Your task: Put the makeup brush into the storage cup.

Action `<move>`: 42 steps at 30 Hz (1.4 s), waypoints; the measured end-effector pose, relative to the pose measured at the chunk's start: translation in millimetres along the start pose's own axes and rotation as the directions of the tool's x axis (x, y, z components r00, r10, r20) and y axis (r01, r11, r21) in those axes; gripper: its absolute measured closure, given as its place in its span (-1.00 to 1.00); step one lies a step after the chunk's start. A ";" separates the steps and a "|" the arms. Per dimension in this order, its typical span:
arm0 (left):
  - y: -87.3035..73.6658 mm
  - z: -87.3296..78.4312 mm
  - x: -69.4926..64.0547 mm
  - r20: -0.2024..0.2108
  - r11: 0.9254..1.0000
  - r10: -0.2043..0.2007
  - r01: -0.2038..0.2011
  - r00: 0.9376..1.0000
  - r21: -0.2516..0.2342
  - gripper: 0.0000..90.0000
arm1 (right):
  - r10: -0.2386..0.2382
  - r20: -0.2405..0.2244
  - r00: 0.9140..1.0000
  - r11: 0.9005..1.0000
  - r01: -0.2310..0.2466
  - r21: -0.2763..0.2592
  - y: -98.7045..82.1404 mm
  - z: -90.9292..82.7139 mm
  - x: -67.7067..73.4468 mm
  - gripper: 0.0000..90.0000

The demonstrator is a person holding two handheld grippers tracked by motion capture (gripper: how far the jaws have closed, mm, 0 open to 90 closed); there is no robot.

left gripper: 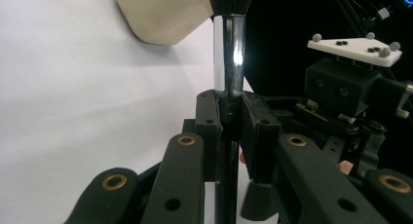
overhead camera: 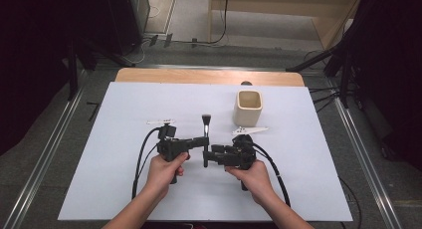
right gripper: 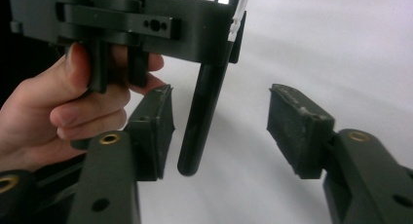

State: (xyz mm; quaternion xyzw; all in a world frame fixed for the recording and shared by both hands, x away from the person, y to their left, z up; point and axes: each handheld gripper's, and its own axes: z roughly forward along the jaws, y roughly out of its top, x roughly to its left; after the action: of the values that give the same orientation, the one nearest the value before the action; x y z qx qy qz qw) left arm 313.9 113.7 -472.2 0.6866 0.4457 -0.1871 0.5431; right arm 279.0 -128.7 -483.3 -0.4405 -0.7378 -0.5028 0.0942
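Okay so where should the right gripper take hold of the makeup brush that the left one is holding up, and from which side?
Grip the bare black handle end of the makeup brush, below the left gripper, which is clamped near the chrome ferrule. Come in level from the right: the brush stands nearly upright, so its round handle fits crosswise between the right gripper pads. It already sits between them, nearer one pad, so centre it first.

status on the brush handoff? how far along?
Done: the left gripper is shut on the brush near its metal ferrule, lifted off the table. In hand: the right gripper straddles the black handle end, pads not yet pressing. Left: close the right gripper, release the left; possibly drop it into the cream cup.
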 end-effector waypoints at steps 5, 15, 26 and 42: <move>-2.0 0.0 -6.5 -0.005 1.000 0.013 -0.013 1.000 -0.019 0.78 | 0.028 -0.003 1.000 0.999 -0.028 -0.021 -1.1 1.3 1.1 0.14; -5.9 4.5 -8.9 -0.008 0.999 0.026 -0.026 1.000 -0.024 0.78 | 0.039 -0.019 0.999 0.999 -0.039 -0.010 -1.6 3.4 2.1 0.49; -8.2 5.7 -8.5 -0.014 0.999 0.030 -0.030 0.999 -0.034 0.78 | 0.061 -0.029 0.998 0.998 -0.061 -0.008 -1.4 4.1 2.6 0.72; -6.7 7.0 -9.6 -0.041 0.998 0.056 -0.057 0.998 -0.002 0.68 | 0.077 -0.015 0.997 0.997 -0.077 0.016 -0.7 3.7 -0.5 0.78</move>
State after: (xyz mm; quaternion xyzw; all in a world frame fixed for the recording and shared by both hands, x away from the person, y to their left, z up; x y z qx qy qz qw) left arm 304.9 103.5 -471.4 0.7019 0.4375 -0.1568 0.5398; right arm 279.9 -126.0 -485.8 -0.4640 -0.7233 -0.4965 0.1227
